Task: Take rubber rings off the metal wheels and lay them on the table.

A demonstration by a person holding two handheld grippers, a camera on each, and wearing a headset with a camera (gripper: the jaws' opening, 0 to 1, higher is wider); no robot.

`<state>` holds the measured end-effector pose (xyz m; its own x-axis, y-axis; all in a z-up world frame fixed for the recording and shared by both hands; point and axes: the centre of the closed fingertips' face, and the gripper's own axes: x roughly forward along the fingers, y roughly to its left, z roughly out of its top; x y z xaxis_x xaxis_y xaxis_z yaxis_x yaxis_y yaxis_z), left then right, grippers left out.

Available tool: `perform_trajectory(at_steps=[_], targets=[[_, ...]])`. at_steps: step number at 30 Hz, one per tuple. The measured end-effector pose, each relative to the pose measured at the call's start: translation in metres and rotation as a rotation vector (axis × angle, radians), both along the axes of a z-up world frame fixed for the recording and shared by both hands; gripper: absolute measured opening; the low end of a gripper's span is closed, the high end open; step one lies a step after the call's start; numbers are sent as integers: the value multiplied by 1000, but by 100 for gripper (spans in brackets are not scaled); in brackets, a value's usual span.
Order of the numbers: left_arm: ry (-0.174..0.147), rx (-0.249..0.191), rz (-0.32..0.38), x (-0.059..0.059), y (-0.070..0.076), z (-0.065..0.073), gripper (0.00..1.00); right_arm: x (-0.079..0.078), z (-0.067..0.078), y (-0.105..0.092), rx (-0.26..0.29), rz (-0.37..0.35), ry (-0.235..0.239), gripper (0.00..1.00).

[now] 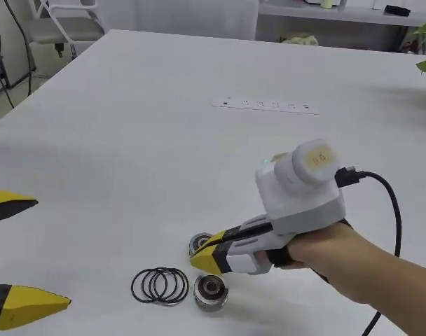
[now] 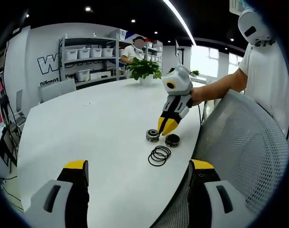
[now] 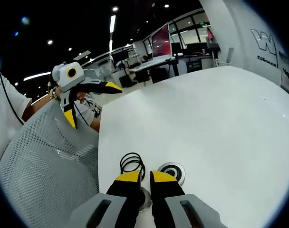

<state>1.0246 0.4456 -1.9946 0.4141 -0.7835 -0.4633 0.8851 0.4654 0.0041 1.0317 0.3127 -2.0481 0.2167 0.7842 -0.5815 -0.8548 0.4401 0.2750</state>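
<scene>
Two metal wheels stand near the table's front edge: one (image 1: 198, 243) is just behind the tips of my right gripper (image 1: 199, 257), the other (image 1: 211, 291) just in front of them. A loose pile of black rubber rings (image 1: 160, 285) lies flat to their left. The right gripper is shut, hovering low between the wheels, and I see nothing in its jaws. In the right gripper view one wheel (image 3: 172, 170) sits ahead to the right, the other (image 3: 145, 198) is half hidden under the jaws, and the rings (image 3: 131, 162) lie ahead. My left gripper (image 1: 52, 252) stands wide open, well left of the rings.
A flush power strip (image 1: 265, 105) sits mid-table, far behind the work. The right gripper's black cable (image 1: 389, 203) trails off to the right. A grey mesh chair back (image 2: 239, 156) stands close to the table's near edge. A plant (image 2: 143, 70) is at the far end.
</scene>
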Motion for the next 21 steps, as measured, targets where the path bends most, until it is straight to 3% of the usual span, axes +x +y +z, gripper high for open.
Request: perform_trajectory(at_steps=[9, 21], targets=[[9, 1, -27, -3, -3, 2, 85, 4, 25, -6, -23, 19, -96, 11], [15, -3, -38, -6, -4, 1, 90, -2, 57, -20, 13, -12, -188, 38]])
